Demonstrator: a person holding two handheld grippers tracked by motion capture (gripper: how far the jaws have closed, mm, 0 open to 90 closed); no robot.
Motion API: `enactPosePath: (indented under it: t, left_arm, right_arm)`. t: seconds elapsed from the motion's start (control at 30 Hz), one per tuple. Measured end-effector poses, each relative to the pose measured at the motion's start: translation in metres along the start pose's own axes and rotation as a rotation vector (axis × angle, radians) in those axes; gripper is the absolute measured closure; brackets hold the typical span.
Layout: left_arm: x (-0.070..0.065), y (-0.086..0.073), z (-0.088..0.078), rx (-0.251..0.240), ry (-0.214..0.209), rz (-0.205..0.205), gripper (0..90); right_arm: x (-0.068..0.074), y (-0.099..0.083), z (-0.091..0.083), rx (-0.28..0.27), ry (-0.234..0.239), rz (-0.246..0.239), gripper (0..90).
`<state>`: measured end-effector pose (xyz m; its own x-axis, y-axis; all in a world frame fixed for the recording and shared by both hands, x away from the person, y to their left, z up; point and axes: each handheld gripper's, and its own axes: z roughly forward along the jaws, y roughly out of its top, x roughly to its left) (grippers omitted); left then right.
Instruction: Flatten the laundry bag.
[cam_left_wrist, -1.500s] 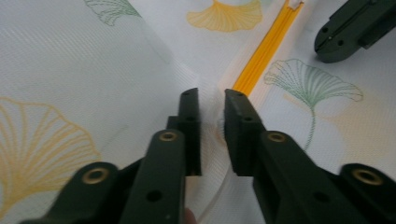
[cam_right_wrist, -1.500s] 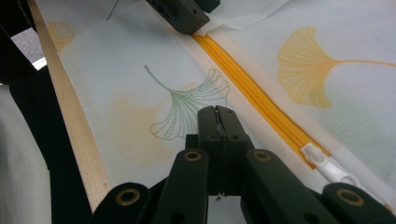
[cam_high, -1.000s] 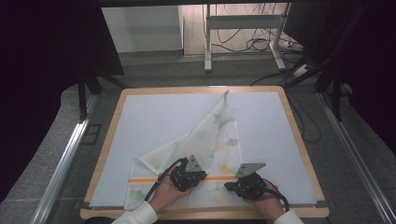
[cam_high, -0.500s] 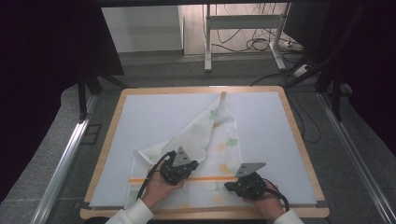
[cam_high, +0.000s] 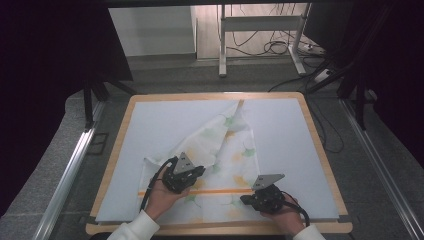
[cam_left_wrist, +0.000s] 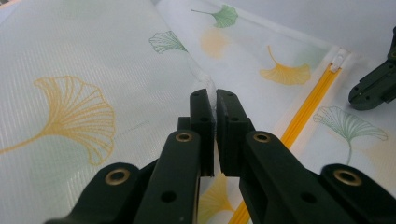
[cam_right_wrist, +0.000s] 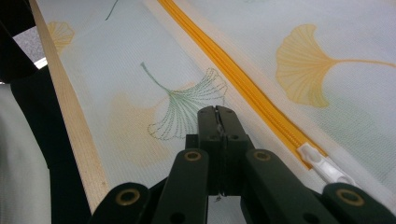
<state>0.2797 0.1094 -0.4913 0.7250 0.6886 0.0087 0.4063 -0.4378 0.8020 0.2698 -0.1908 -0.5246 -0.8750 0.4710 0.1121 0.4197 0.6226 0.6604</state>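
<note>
A white mesh cloth (cam_high: 235, 150) printed with green and yellow ginkgo leaves lies partly folded on the table, an orange zipper (cam_high: 220, 191) running across its near part. My left gripper (cam_high: 199, 172) is shut on a raised fold of the cloth (cam_left_wrist: 140, 60), pinched between its jaws (cam_left_wrist: 215, 100). My right gripper (cam_high: 245, 200) sits low at the cloth's near edge, beside the zipper (cam_right_wrist: 224, 70) and its white pull (cam_right_wrist: 327, 168). Its jaws (cam_right_wrist: 217, 114) are closed with a thin strip of the fabric between them. The right gripper (cam_left_wrist: 373, 86) also appears in the left gripper view.
The table has a white top (cam_high: 295, 130) and a wooden rim (cam_high: 320, 150). That rim (cam_right_wrist: 70, 107) runs close to my right gripper. Beyond the table are grey floor, a metal rail (cam_high: 70, 175) at left, and cables (cam_high: 280, 47) at the back.
My left gripper has moved left and away from the person, drawing the pinched fold of cloth with it. The right gripper has stayed put.
</note>
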Motion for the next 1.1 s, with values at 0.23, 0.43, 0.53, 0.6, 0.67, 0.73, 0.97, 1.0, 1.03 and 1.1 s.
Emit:
enactPosePath:
  t: [0.23, 0.43, 0.53, 0.6, 0.67, 0.73, 0.97, 1.0, 1.03, 1.1]
  left_arm:
    - [0.006, -0.001, -0.003, -0.013, 0.008, -0.016, 87.2]
    - [0.01, -0.001, -0.004, -0.016, 0.009, -0.025, 87.2]
    - [0.012, 0.0, -0.005, -0.021, 0.018, -0.023, 87.2]
    - [0.016, -0.001, -0.006, -0.023, 0.026, -0.024, 87.2]
    - [0.017, -0.001, -0.006, -0.026, 0.028, -0.029, 87.3]
    - [0.019, -0.001, -0.006, -0.025, 0.035, -0.033, 87.2]
    - [0.032, -0.001, -0.01, -0.041, 0.061, -0.053, 87.2]
    - [0.033, -0.001, -0.01, -0.043, 0.063, -0.055, 87.2]
    - [0.036, -0.001, -0.01, -0.045, 0.065, -0.059, 87.3]
    - [0.039, -0.001, -0.01, -0.044, 0.07, -0.065, 87.3]
  right_arm:
    - [0.0, 0.0, 0.0, -0.002, -0.002, -0.005, 89.1]
    - [0.0, 0.0, 0.0, -0.002, 0.0, -0.004, 89.1]
    - [0.0, 0.0, 0.0, -0.003, 0.0, -0.003, 89.1]
    - [0.001, 0.0, 0.0, -0.001, -0.004, -0.013, 89.1]
    - [0.001, 0.0, 0.0, -0.001, -0.004, -0.013, 89.1]
    - [0.0, 0.0, 0.0, -0.001, -0.004, -0.013, 89.1]
    - [0.0, 0.0, 0.0, -0.003, -0.002, -0.012, 89.1]
    - [0.0, 0.0, 0.0, -0.003, -0.002, -0.012, 89.1]
    - [0.0, 0.0, 0.0, -0.003, -0.001, -0.013, 89.1]
    - [0.0, 0.0, 0.0, -0.003, -0.001, -0.013, 89.1]
